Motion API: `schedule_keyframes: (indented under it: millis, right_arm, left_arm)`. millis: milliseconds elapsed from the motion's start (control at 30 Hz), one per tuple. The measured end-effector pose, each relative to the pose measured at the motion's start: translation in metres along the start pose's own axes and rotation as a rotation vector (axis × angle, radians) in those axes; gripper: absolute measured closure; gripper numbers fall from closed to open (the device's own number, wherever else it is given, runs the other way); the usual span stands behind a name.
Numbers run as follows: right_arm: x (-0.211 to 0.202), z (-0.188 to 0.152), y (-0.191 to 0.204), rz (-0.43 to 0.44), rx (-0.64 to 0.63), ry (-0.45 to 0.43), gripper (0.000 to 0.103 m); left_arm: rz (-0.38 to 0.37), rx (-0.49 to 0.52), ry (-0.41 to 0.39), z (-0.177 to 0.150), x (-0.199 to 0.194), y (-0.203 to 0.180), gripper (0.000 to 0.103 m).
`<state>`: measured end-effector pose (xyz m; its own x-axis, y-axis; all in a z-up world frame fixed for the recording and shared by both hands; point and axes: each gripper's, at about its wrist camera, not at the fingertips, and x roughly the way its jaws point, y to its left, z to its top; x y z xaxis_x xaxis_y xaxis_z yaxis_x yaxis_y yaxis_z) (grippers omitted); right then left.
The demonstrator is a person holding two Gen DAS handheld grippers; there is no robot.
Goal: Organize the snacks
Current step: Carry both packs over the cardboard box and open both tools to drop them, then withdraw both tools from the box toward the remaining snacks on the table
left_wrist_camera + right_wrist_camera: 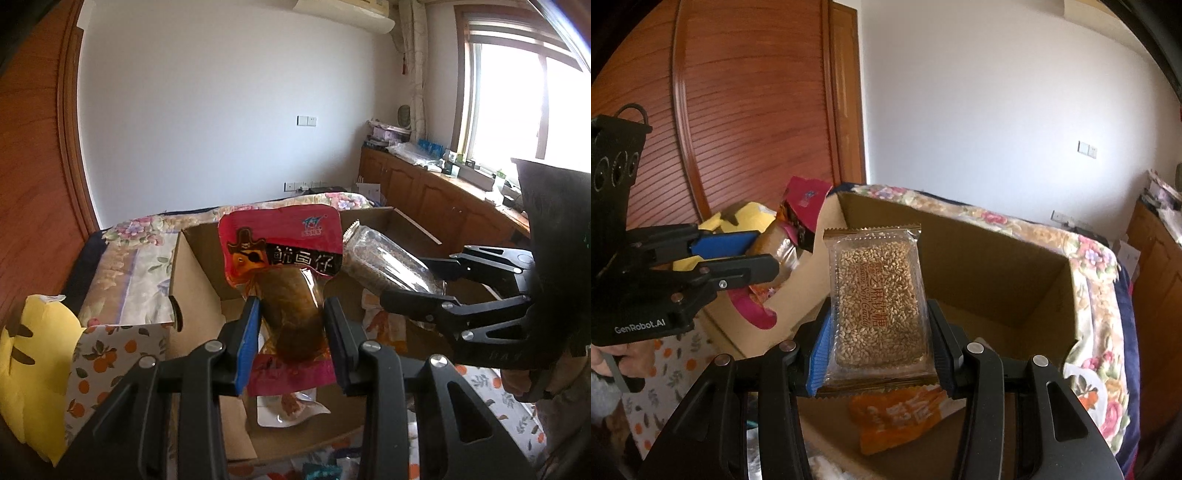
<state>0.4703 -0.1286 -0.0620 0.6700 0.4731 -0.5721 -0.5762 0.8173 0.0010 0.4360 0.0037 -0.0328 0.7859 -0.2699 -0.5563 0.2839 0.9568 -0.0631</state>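
My left gripper is clamped on a pink squid pack, held upright over the box. My right gripper pinches a sesame candy pack above the same box, where an orange packet lies.

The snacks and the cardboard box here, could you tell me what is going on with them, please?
A person is sorting snacks into a cardboard box with a pair of tongs in each hand. The left tongs grip a red squid pack; the right tongs grip a clear sesame candy pack. Both packs hang over the open box, where an orange pack already lies.
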Motion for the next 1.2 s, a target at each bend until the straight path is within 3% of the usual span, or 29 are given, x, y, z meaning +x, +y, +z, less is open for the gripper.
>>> schedule_keyframes:
  millis: [367, 533, 733, 1033, 1200]
  right_arm:
    - [0.018, -0.012, -0.002, -0.018, 0.002, 0.041, 0.055]
    - [0.022, -0.017, -0.007, 0.011, 0.034, 0.057, 0.055]
    - [0.022, -0.017, -0.009, -0.016, 0.039, 0.067, 0.051]
    - [0.005, -0.022, -0.012, -0.049, 0.078, 0.048, 0.050]
    - [-0.033, -0.031, 0.002, -0.070, 0.092, 0.000, 0.048]
  left_arm:
    - [-0.020, -0.003, 0.079, -0.021, 0.026, -0.004, 0.069]
    - [-0.025, -0.006, 0.094, -0.024, 0.029, -0.009, 0.068]
    - [-0.013, 0.003, 0.086, -0.025, 0.025, -0.008, 0.063]
    - [-0.023, -0.015, 0.076, -0.032, -0.004, -0.006, 0.056]
    - [-0.008, 0.000, 0.061, -0.040, -0.033, -0.005, 0.052]
